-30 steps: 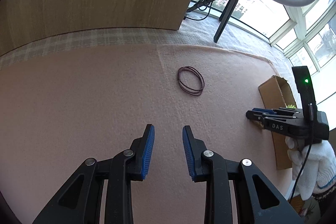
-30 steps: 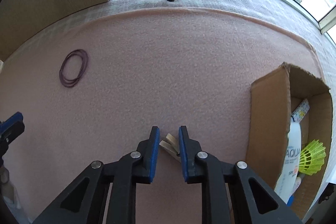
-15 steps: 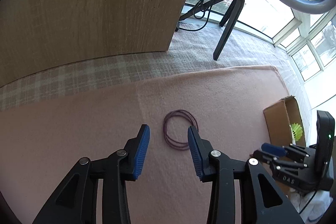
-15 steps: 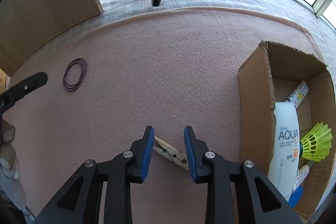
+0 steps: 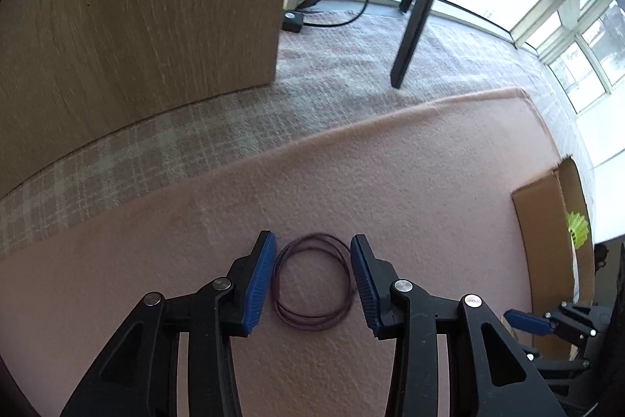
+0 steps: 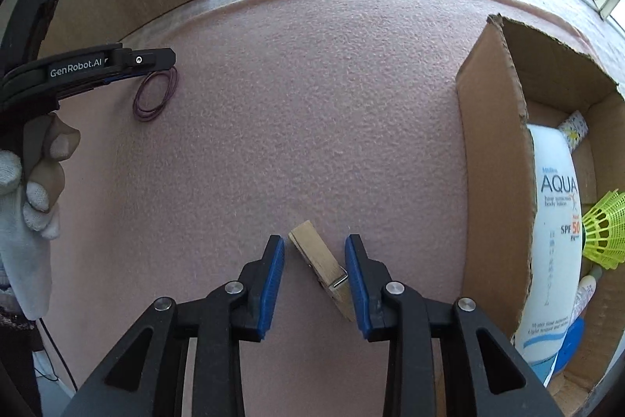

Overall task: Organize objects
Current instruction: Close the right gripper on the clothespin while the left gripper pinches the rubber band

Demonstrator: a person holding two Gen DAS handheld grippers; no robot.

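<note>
Right gripper (image 6: 314, 278): jaws apart, having just been opening. The peg (image 6: 322, 266) lies flat on the pink mat (image 6: 312, 104) between them, nothing clamped. Its long axis runs diagonally across the gap, near end tucked under or against the right jaw, far end pointing up-left toward the left jaw tip; whether the right pad touches the wood I cannot tell. Judgement: a straight close would meet the peg askew, so a roll of the wrist to square the pads to its flat sides looks needed.

Left gripper (image 5: 312, 280): jaws apart, also recently widened. The band (image 5: 312, 282), a dark purple loop of 2 or 3 turns, lies flat on the mat, centred in the gap, its rim just inside each pad. No long axis, so any closing line suits; the loop is thin and flat, likely to slip under the pads.

Further right, the box (image 6: 492, 143) stands open beside the peg, nearer the right hand, already holding a lotion bottle (image 6: 554, 221) and shuttlecock (image 6: 605, 229).
</note>
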